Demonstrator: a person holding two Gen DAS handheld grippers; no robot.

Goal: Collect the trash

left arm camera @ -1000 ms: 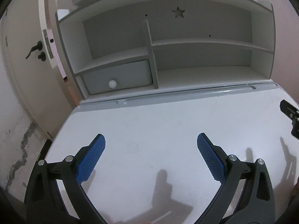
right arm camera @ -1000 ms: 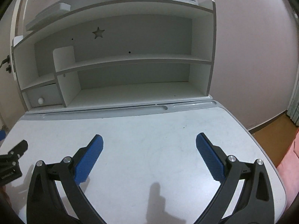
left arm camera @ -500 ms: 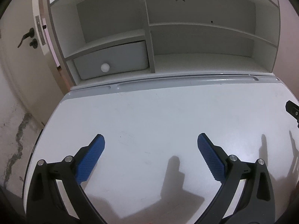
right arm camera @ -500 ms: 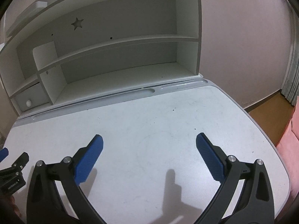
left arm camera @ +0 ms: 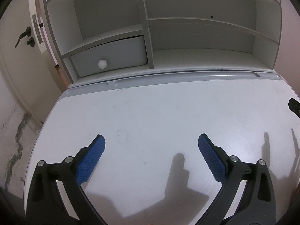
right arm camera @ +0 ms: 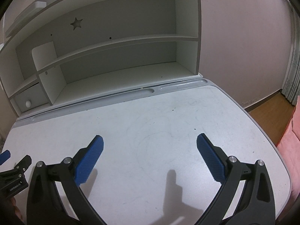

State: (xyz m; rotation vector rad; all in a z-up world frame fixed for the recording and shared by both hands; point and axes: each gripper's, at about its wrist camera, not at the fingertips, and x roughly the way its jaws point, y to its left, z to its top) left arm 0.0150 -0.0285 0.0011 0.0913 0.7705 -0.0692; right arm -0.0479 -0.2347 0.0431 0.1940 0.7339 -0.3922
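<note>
My left gripper [left arm camera: 151, 142] is open and empty, held over the white desk top [left arm camera: 159, 112]. My right gripper [right arm camera: 150, 144] is open and empty too, over the same desk top [right arm camera: 150, 116]. No trash shows in either view. The left gripper's edge shows at the far left of the right wrist view [right arm camera: 13, 168]. A black part of the right gripper shows at the right edge of the left wrist view [left arm camera: 295, 106].
A white shelf unit [left arm camera: 187, 33] with a star cut-out stands at the back of the desk, with a small drawer [left arm camera: 110, 56] at its lower left. A door [left arm camera: 22, 37] is to the left. The wood floor [right arm camera: 270, 112] lies past the desk's right edge.
Both grippers have tilted downward and drawn closer over the desk, so the shelf unit sits higher in view. Both stay open and empty.
</note>
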